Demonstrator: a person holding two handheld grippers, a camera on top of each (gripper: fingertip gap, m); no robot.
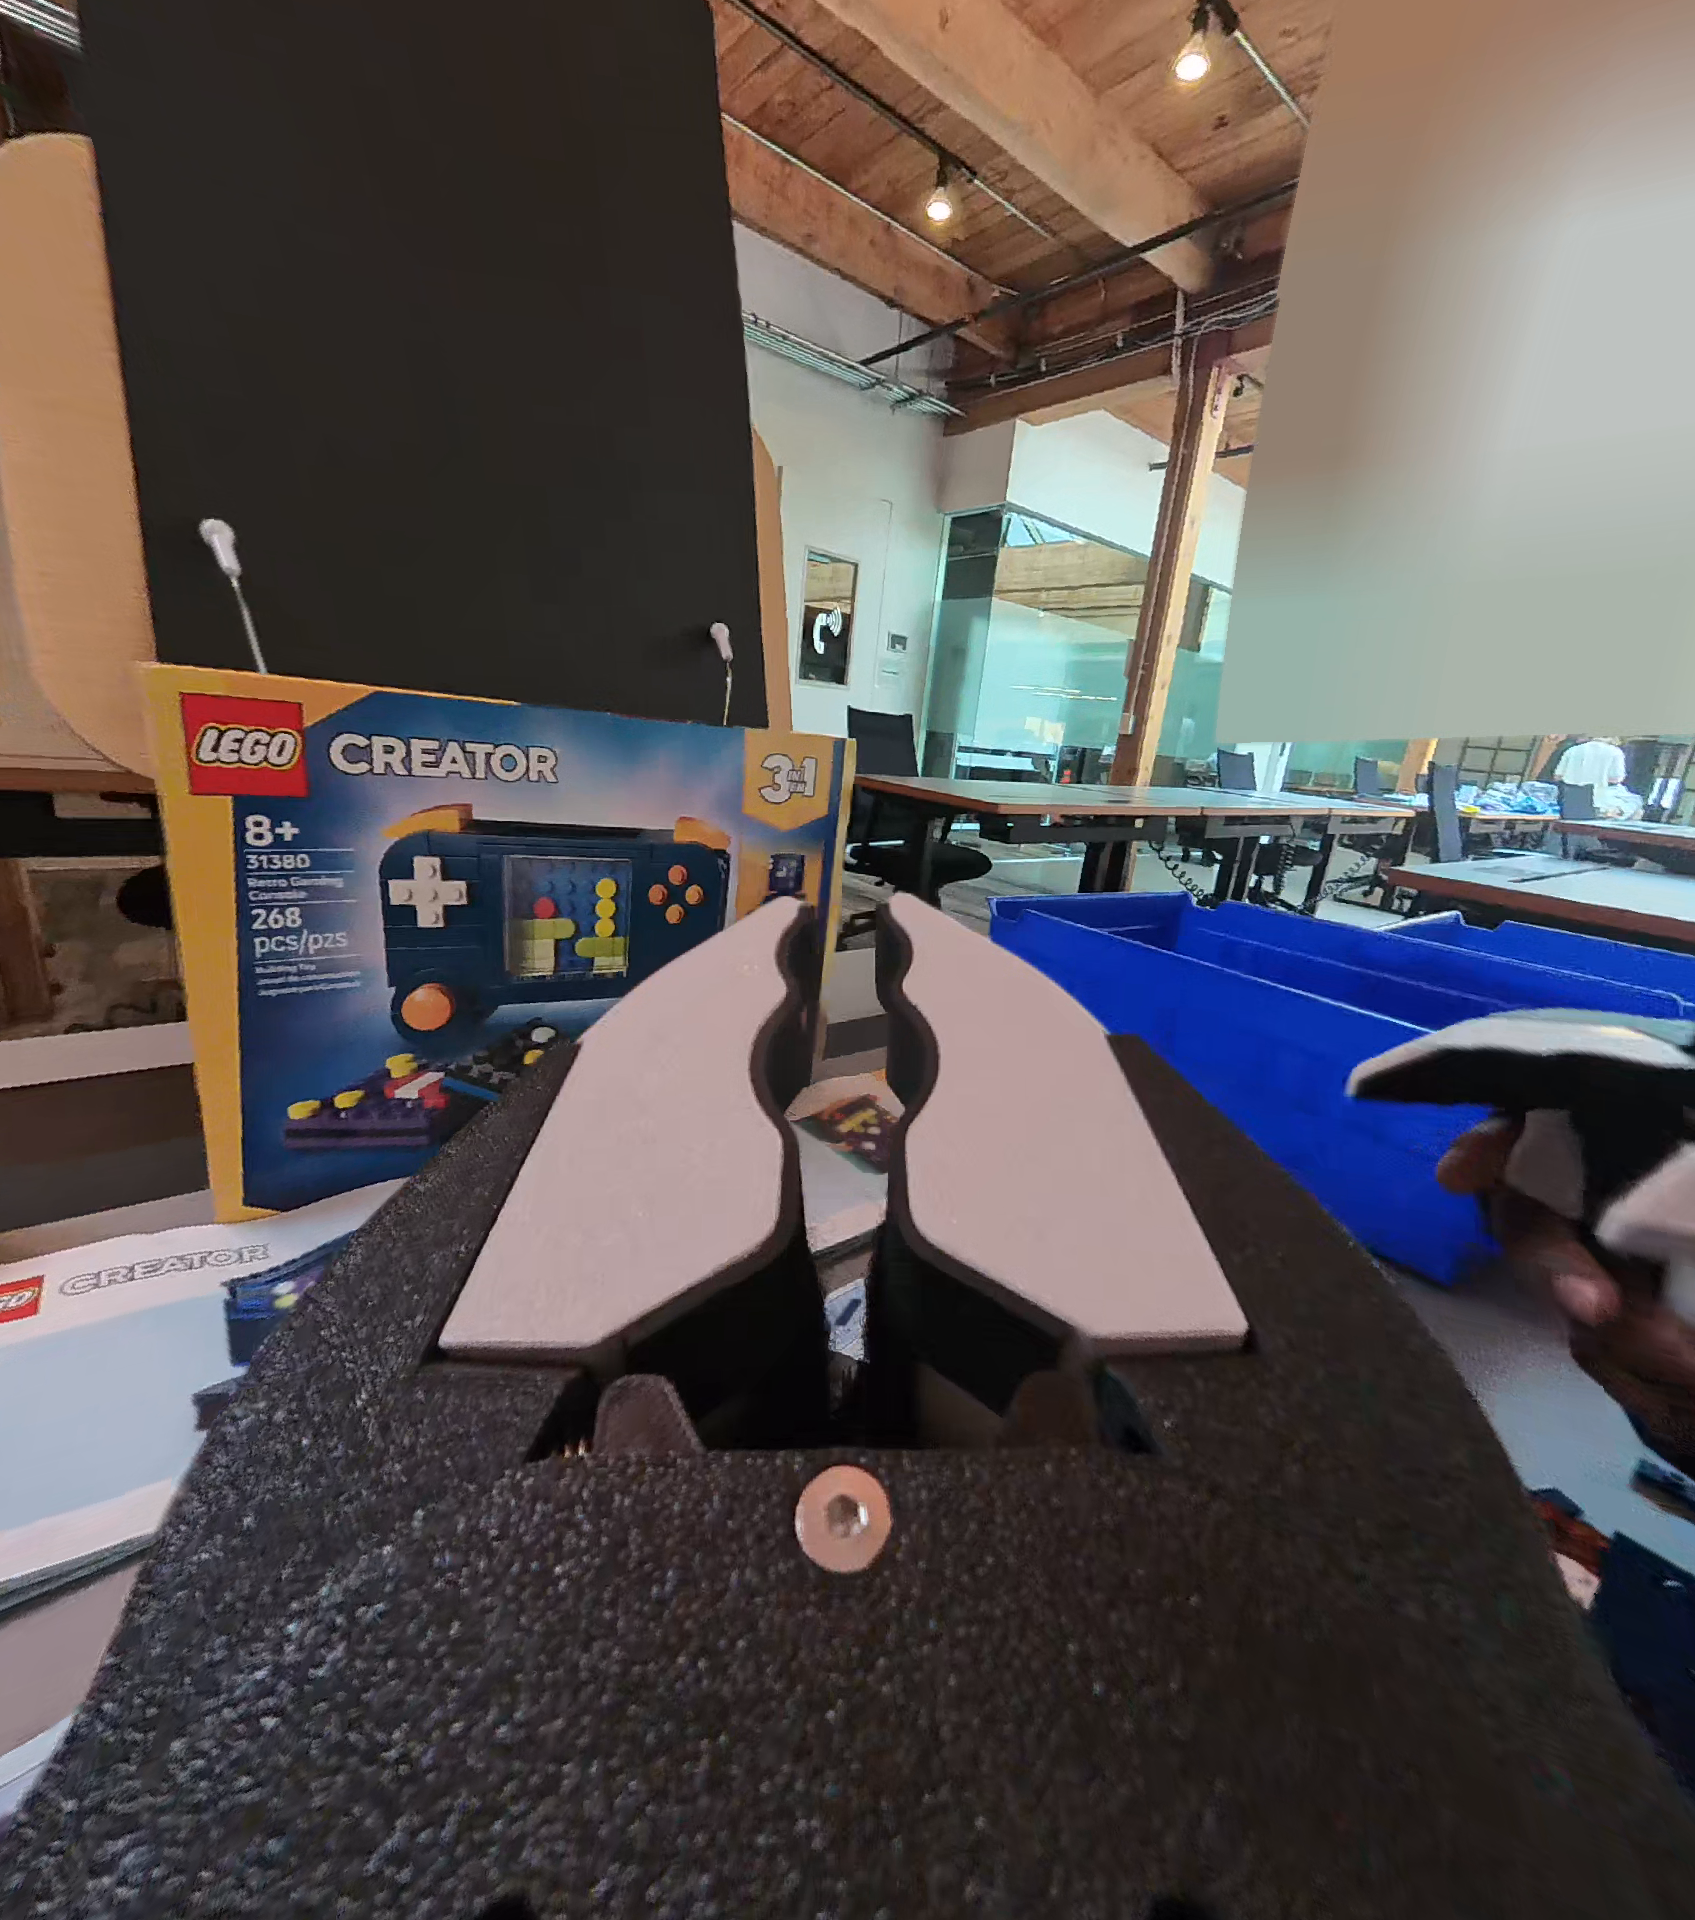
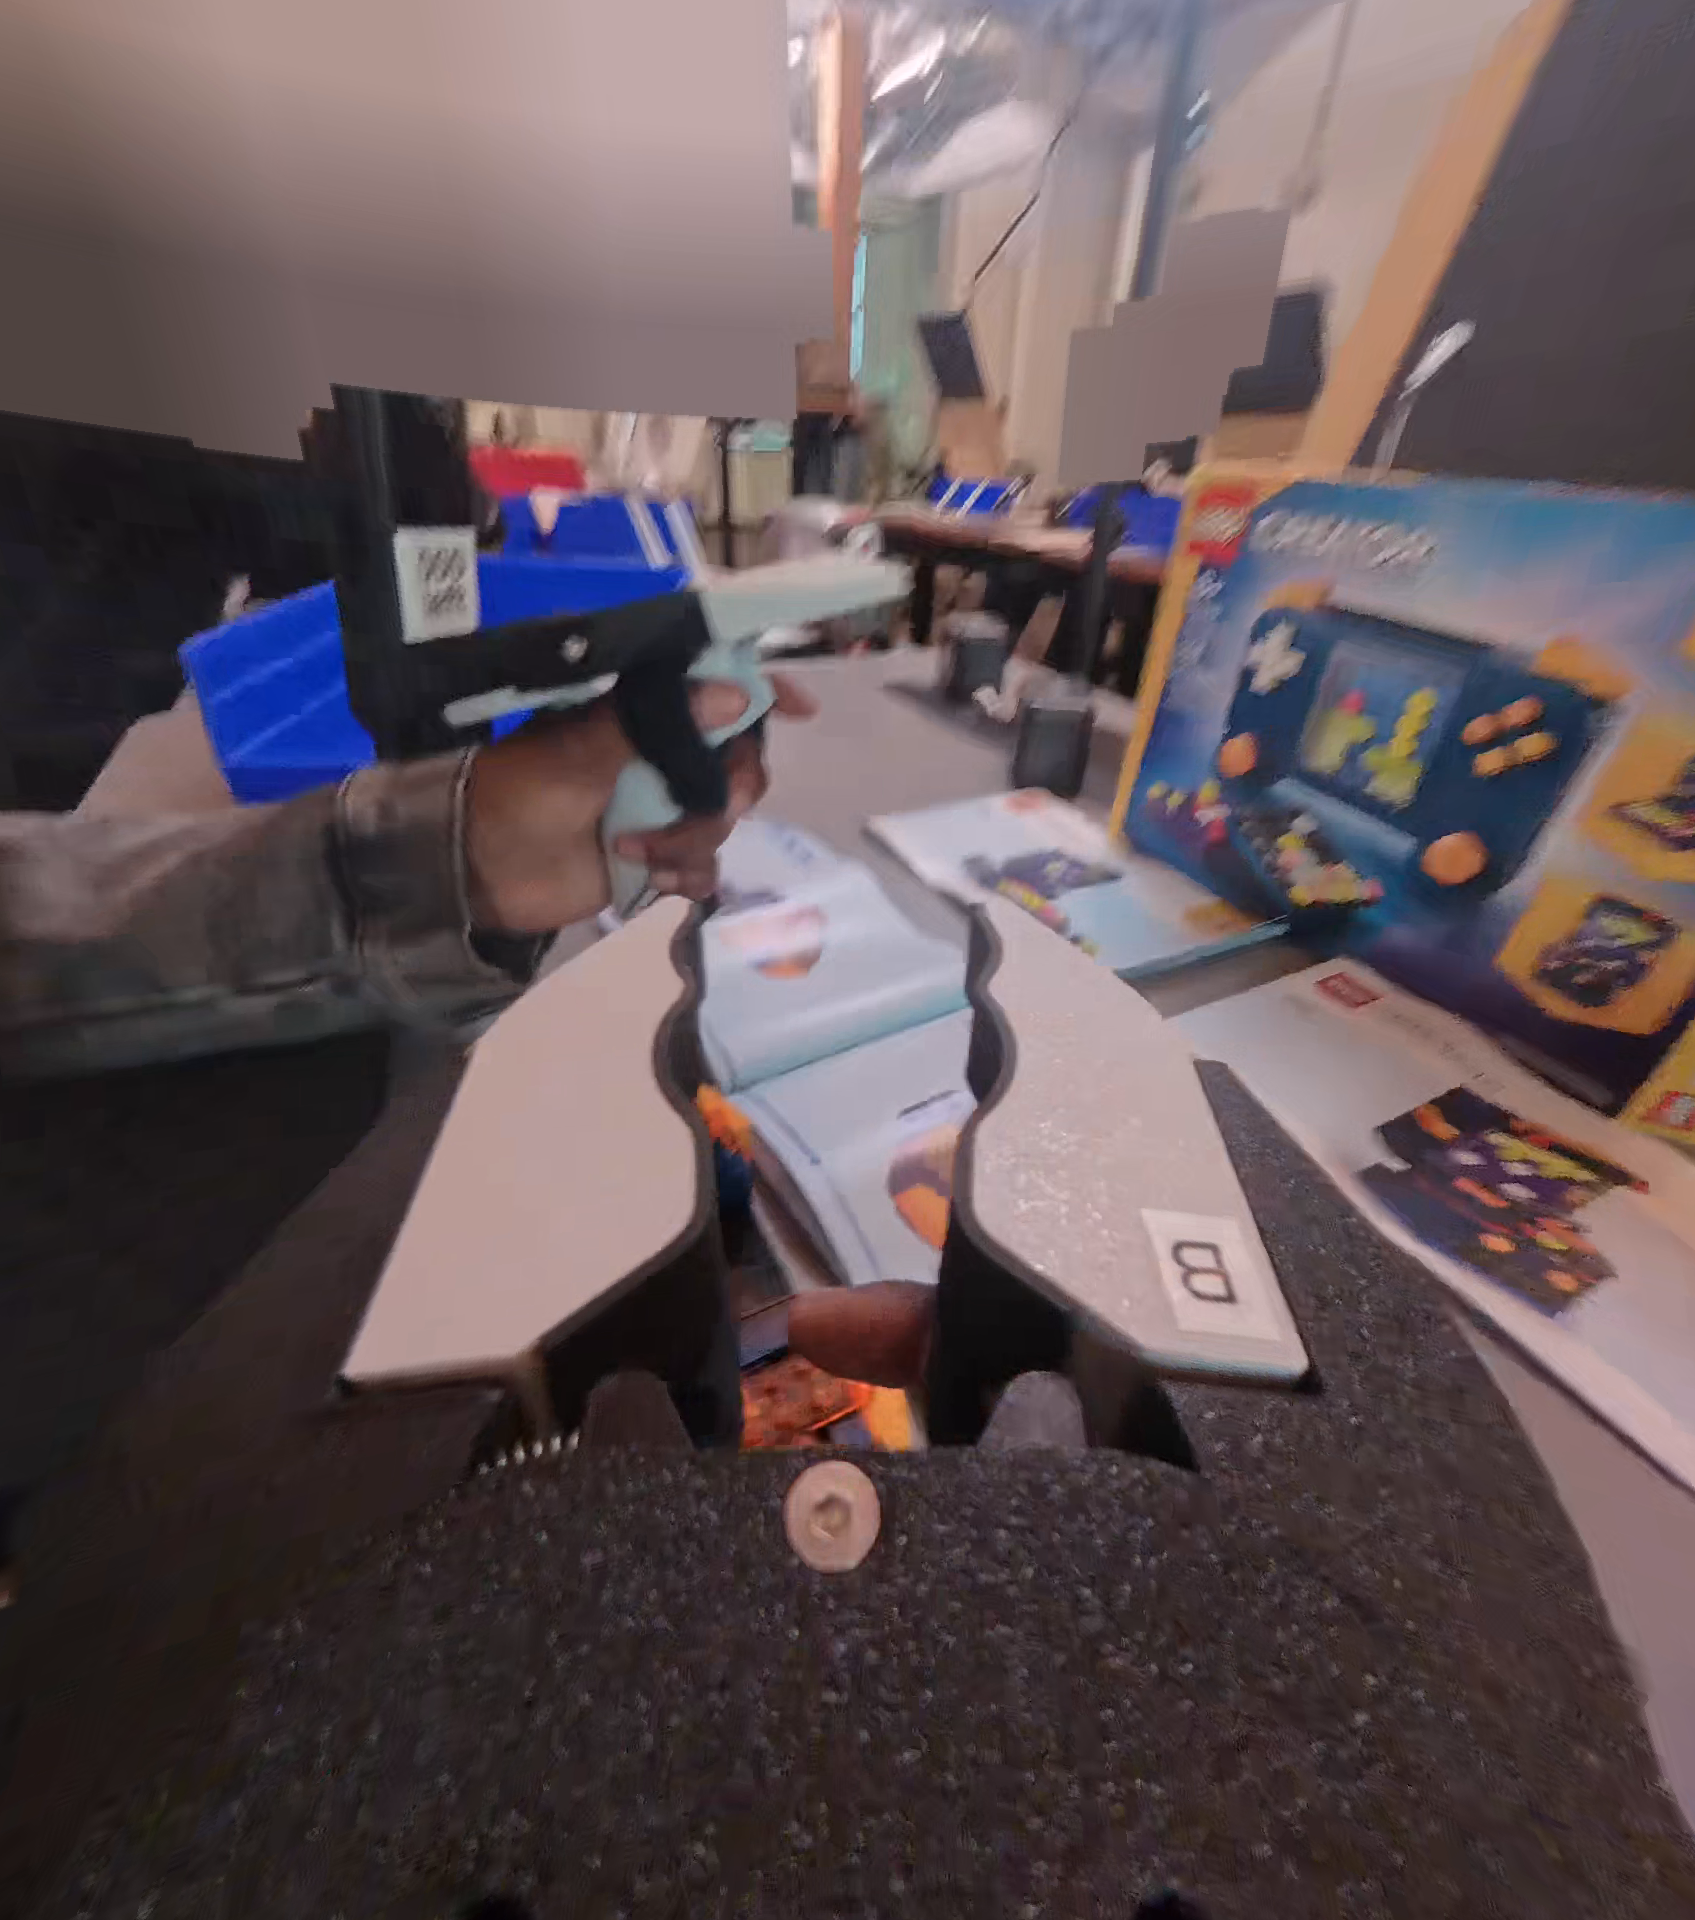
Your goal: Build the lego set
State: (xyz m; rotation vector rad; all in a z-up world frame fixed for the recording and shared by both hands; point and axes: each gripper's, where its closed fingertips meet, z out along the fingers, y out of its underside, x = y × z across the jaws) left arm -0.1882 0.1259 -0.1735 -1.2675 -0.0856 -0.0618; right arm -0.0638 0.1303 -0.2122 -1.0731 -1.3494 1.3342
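both pairs of grey-padded fingers hold nothing. those of the left gripper (image 1: 838,914) stand a narrow gap apart, tips raised off the table and aimed past the right edge of the lego box (image 1: 500,935). those of the right gripper (image 2: 827,920) are spread wider, with an open instruction booklet (image 2: 822,1023) showing through the gap.

going left to right in the left wrist view: a closed instruction booklet (image 1: 43,1403) lies flat on the grey table (image 1: 1508,1351); the lego box stands upright behind it, in front of a tall black panel (image 1: 427,343); a blue plastic bin (image 1: 1238,1039) sits to the right; at the far right edge a hand (image 1: 1632,1340) grips the other gripper's handle, blurred. a few small dark blue pieces lie on the table below that hand, too blurred to make out.

going left to right in the right wrist view: a sleeved hand (image 2: 552,821) holds the left gripper's handle in front of a blue bin (image 2: 282,686); the open booklet lies in the middle; another booklet (image 2: 1051,873) lies beyond it; the lego box (image 2: 1445,748) stands at the right, a printed sheet (image 2: 1508,1226) flat before it.
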